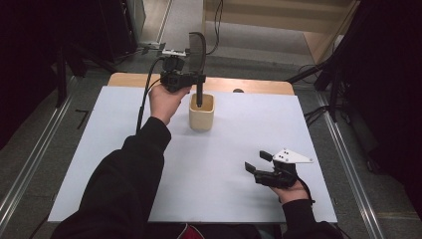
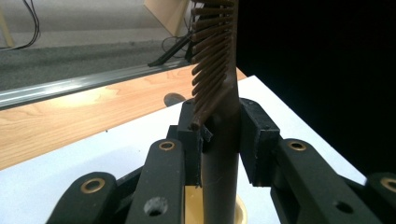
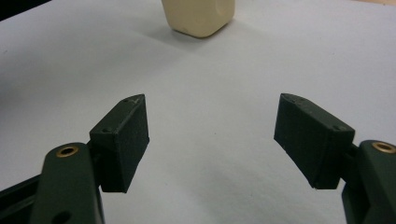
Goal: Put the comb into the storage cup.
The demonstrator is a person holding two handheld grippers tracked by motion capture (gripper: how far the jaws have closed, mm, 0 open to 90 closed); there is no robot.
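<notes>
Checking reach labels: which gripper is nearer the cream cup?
Left. The left gripper holds a comb directly above the cream cup, handle dipping inside. The right gripper sits open, well apart near the table's front right.

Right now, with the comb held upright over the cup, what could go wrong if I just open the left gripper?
1. The comb stands tall, with its handle tip at the cup mouth; once released, it could lean and tip the cup.
2. The left gripper clamps right below the teeth, so opening could snag them.
3. The right gripper rests open, far away, and cannot steady the cup.
</notes>
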